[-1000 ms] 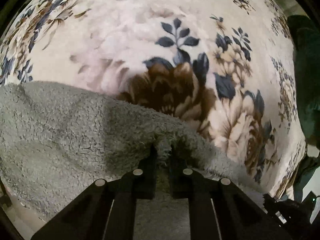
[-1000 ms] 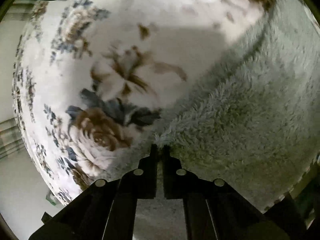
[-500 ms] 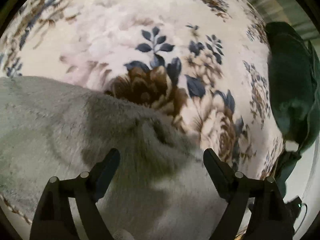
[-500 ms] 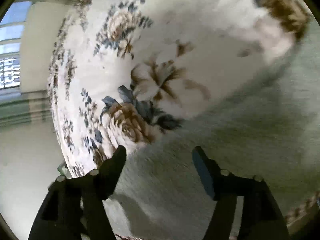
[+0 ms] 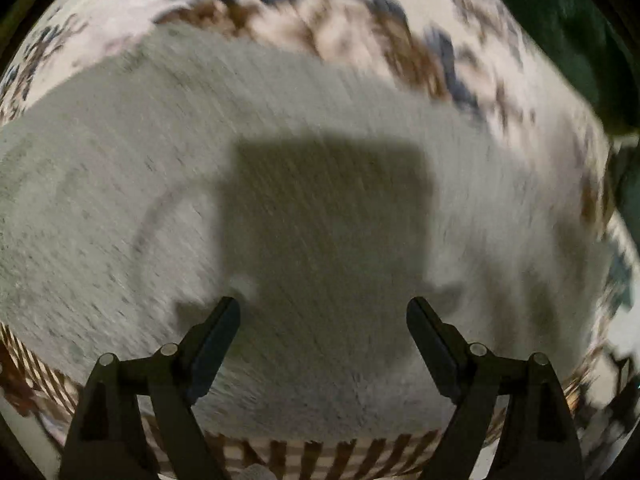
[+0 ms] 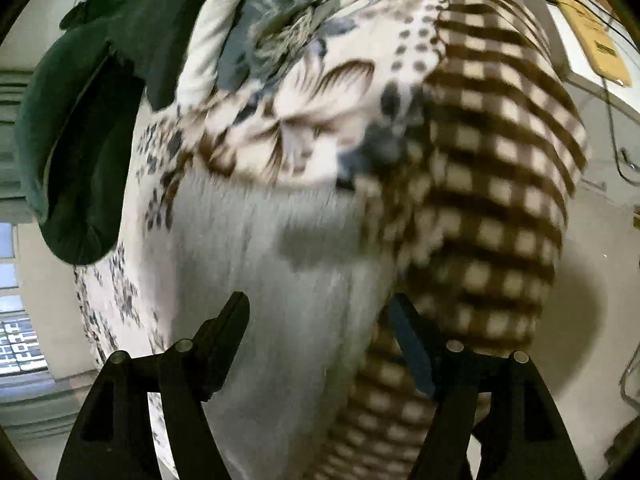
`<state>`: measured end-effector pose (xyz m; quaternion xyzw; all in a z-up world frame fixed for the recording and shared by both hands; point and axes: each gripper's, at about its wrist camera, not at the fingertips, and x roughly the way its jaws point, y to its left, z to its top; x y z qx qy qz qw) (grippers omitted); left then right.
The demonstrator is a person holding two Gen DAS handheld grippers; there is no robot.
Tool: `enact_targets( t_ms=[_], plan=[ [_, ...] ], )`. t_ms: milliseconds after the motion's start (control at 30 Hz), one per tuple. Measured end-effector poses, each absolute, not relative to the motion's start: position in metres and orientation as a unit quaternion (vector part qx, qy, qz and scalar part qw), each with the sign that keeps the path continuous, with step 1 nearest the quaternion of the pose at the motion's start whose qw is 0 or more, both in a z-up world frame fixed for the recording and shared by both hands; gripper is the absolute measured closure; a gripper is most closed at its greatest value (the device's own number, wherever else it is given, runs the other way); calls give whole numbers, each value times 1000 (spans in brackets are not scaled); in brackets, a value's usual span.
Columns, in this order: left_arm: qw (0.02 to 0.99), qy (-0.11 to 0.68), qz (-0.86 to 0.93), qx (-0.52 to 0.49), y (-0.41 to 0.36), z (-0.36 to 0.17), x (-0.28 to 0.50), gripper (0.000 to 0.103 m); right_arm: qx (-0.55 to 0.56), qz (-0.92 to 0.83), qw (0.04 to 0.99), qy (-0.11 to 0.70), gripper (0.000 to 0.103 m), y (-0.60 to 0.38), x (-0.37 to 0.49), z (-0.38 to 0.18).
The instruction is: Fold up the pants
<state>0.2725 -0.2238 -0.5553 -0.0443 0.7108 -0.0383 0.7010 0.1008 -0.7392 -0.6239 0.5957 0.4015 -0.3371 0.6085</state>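
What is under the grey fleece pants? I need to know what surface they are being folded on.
The grey pants lie on a floral blanket, with a brown checked blanket at its edge. Whatever is beneath the blankets is covered.

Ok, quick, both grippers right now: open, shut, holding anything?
Left gripper: open, holding nothing, over the grey pants.
Right gripper: open, holding nothing, pants beyond it.
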Motion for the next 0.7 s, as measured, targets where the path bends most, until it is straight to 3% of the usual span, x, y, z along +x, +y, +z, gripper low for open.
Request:
enact_targets(
  t_ms=[100,167,333,500,533,567,600,667,700],
  plan=[
    [697,716,-37,-16,-234,-565,263,18,589,-341,612,403,34,-760,109,-645],
    [699,714,-38,0,-239,-565,261,18,584,-346,609,411,95,-764,120,-656],
    [698,715,-38,18,-246,-564,263,18,510,-371,655,415,96,-760,128,-617],
    [701,712,-35,15,-246,-561,270,18,516,-399,613,446,95,-760,100,-612],
    [702,711,-35,14,-245,-560,272,18,535,-387,606,443,89,-762,96,-620],
    [702,711,-36,11,-243,-559,272,18,558,-371,598,440,75,-764,90,-626],
    [702,711,-39,7,-241,-560,276,18,579,-357,590,435,68,-765,84,-634],
    [700,713,-40,1,-239,-566,284,16,605,-330,598,408,45,-762,72,-639],
    [701,713,-38,2,-238,-572,284,13,603,-316,608,408,43,-759,70,-642]
  ],
)
